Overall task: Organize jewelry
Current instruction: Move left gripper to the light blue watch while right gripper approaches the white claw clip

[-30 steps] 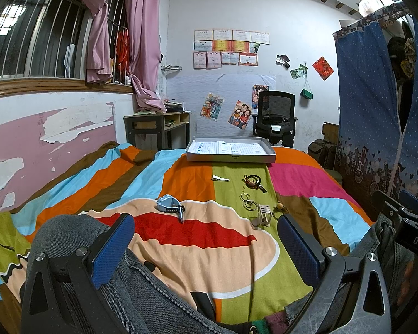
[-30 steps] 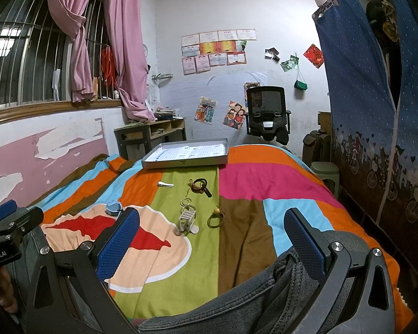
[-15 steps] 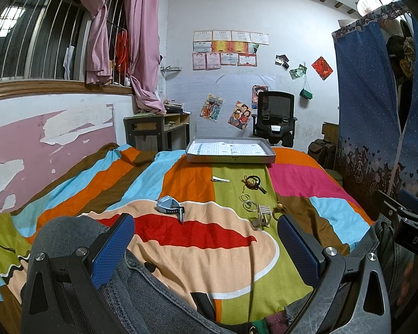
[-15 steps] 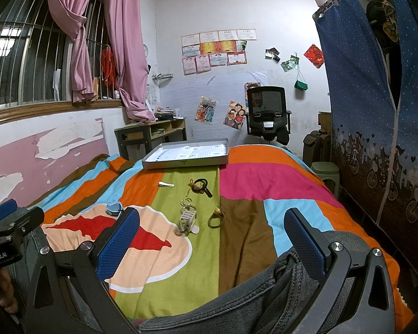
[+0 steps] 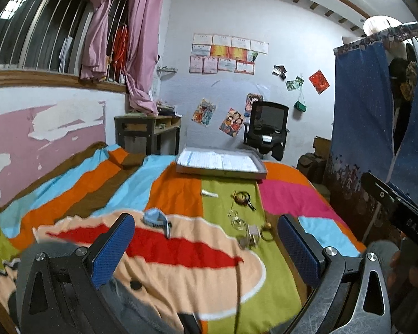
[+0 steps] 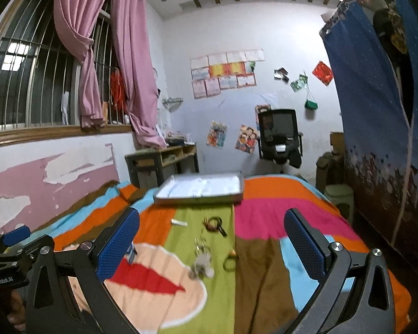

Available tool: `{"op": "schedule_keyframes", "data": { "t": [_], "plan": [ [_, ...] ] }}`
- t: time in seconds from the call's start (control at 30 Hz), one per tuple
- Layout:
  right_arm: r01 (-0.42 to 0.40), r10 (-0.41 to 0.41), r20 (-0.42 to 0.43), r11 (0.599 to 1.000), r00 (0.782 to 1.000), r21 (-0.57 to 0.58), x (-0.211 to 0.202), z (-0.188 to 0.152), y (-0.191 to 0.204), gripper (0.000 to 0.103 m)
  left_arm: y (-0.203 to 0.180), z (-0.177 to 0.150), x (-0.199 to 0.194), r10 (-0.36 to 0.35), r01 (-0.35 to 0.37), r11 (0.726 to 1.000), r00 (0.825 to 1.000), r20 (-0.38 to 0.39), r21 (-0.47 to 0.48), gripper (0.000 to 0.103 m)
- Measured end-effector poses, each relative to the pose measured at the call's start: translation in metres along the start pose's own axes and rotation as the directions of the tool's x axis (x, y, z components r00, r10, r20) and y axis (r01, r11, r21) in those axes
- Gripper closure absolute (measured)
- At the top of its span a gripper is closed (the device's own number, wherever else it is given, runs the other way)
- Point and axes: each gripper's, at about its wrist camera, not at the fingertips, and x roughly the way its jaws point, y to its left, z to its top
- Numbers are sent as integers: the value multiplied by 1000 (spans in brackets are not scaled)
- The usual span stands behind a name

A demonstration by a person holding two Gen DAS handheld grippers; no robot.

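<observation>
Right gripper raised and advanced; no item picked up yet.

The right gripper (image 6: 211,245) now sits higher and closer to the shallow grey rectangular tray (image 6: 197,199) at the far edge of the striped multicoloured bedspread (image 6: 264,220). The left gripper (image 5: 203,247) has barely shifted. Both sets of fingers are wide and empty. The small scattered jewelry pieces (image 6: 206,250) lie mid-bed, on the green stripe; judged: approach phase.

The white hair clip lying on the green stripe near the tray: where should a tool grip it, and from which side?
Across the middle of the hair clip, from above. It lies flat on the bedspread, long and thin, apart from other pieces, so fingers can straddle its narrow width.
</observation>
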Motion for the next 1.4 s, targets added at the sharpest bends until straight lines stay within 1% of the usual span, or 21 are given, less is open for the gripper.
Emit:
{"op": "schedule_keyframes", "data": {
  "t": [0.07,0.2,0.23,0.27,0.37,0.43,0.6,0.7,0.8,0.83,0.9,0.97,1.03,1.07,1.13,1.2,1.27,1.3,1.37,1.4],
  "plan": [
    [-11,11,13,1000,1000,11,13,13,3,1,6,14,13,4,-4,1000,1000,15,3,0],
    [-43,42,44,999,998,22,50,32,21,1,18,38,38,6,-6,1000,999,45,3,0],
    [-48,47,48,999,998,25,56,34,19,1,21,44,46,10,-10,1000,999,52,4,0],
    [-56,54,59,998,997,26,67,39,27,1,25,52,58,14,-14,1000,998,59,5,0],
    [-68,66,79,997,995,29,89,48,36,1,30,64,77,20,-21,1000,997,73,11,0],
    [-70,67,89,997,994,30,109,52,46,1,40,77,100,11,-12,1000,997,71,17,0],
    [-52,49,88,998,995,41,152,51,58,1,57,98,139,-30,29,999,997,66,21,0],
    [-33,28,79,998,996,60,172,45,59,1,69,109,169,-59,54,997,994,89,63,0],
    [3,-7,48,996,999,84,194,27,64,1,81,111,195,-98,87,991,990,100,102,0],
    [9,-13,35,996,999,88,200,20,64,1,84,109,205,-112,101,988,989,93,114,0],
    [38,-37,-7,996,999,83,213,0,65,1,97,102,233,-161,153,980,985,58,125,0],
    [64,-59,-59,995,996,76,224,-24,67,1,104,92,251,-188,184,976,982,25,115,0],
    [80,-71,-118,994,990,69,233,-51,66,1,114,75,274,-209,210,973,978,-20,92,0],
    [91,-80,-161,994,984,64,239,-67,67,1,120,62,288,-217,221,972,975,-52,77,0],
    [116,-97,-232,991,968,68,247,-95,65,1,128,40,304,-222,228,972,970,-96,58,0],
    [135,-103,-303,987,948,87,256,-120,63,1,137,16,320,-221,229,973,964,-145,38,0],
    [154,-111,-365,984,924,91,266,-141,58,1,144,-9,332,-224,232,972,953,-202,17,0],
    [170,-122,-399,981,909,88,272,-153,56,1,145,-18,336,-225,234,972,948,-225,11,0],
    [185,-128,-432,978,893,92,277,-168,50,1,147,-35,341,-228,238,971,936,-268,4,0],
    [200,-135,-456,975,880,96,284,-176,45,1,148,-44,345,-227,238,971,929,-294,2,0]
  ]
}}
